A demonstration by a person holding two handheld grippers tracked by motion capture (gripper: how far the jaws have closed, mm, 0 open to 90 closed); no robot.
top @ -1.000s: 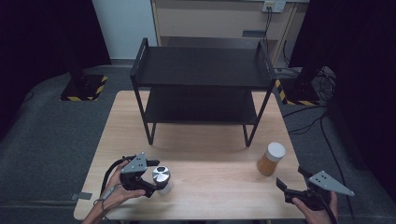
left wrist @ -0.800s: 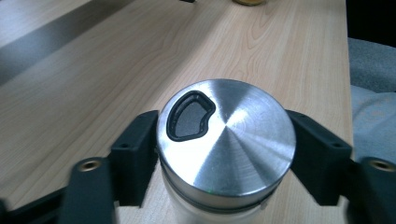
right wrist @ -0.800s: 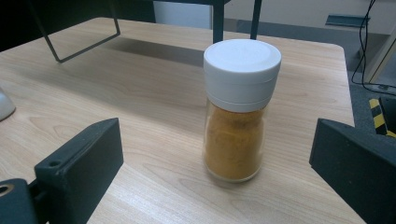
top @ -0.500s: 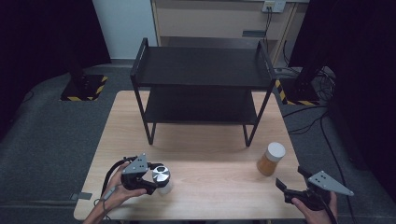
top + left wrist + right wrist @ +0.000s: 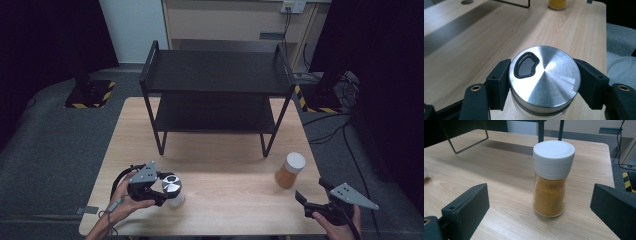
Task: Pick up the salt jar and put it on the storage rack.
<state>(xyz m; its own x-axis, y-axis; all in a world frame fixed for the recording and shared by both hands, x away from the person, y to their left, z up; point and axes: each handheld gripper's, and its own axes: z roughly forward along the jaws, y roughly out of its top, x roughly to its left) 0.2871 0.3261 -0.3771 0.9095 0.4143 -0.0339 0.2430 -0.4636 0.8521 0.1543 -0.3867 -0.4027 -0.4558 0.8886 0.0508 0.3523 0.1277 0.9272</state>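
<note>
Our left gripper [image 5: 541, 82] clamps the steel-capped shaker [image 5: 171, 189] at seven o'clock on the table [image 5: 230, 155], ready for lifting. Our right gripper [image 5: 541, 217], jaws wide, faces the spice jar [image 5: 552, 178] at four o'clock; the rack [image 5: 215, 92] waits at twelve.

Left tool [image 5: 167, 191] jaws clamped; right tool [image 5: 306, 202] jaws wide apart.

White shaker jar with brushed-steel lid [image 5: 171, 189]: upright, table's 7 o'clock. Glass jar of orange powder, white cap [image 5: 289, 170]: upright, 4 o'clock.
</note>
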